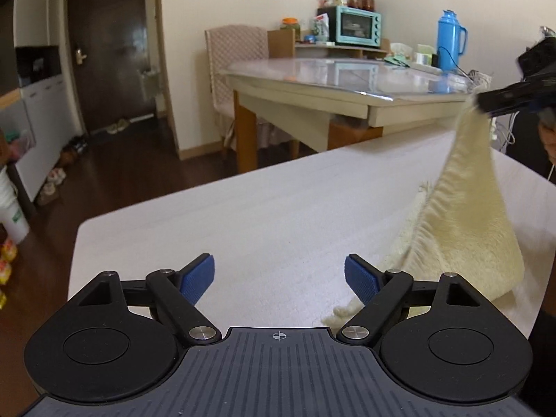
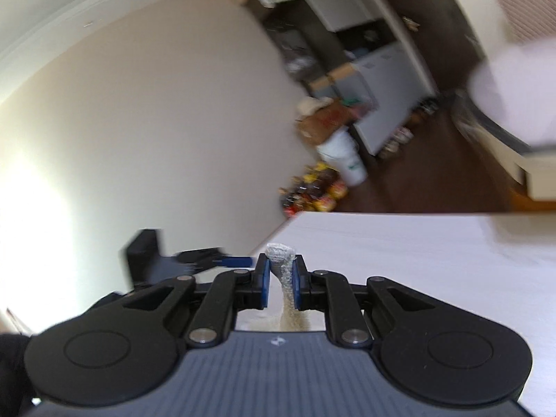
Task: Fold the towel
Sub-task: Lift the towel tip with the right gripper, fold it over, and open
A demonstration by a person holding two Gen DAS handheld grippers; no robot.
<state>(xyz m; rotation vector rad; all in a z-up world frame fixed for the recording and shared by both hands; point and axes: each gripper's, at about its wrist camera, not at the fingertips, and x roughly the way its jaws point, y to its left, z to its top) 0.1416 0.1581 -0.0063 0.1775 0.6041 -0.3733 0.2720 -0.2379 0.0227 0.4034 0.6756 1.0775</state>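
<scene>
A cream towel (image 1: 465,215) hangs in a stretched sheet from the upper right down onto the white table (image 1: 264,215). Its lower part and a fringed corner rest on the table by my left gripper's right finger. My right gripper (image 1: 486,102) is shut on the towel's top corner, high at the right edge of the left wrist view. In the right wrist view the same gripper (image 2: 280,278) pinches a bunched bit of towel (image 2: 279,255) between its blue pads. My left gripper (image 1: 279,278) stands open over the table's near end, nothing between its fingers; it also shows blurred as the left gripper (image 2: 208,260).
Beyond the white table stands a wooden dining table (image 1: 347,83) with a teal oven (image 1: 358,25) and a blue flask (image 1: 450,40). A chair (image 1: 236,55) and dark door (image 1: 111,45) are at the back. White buckets (image 1: 10,215) and packets sit on the floor, left.
</scene>
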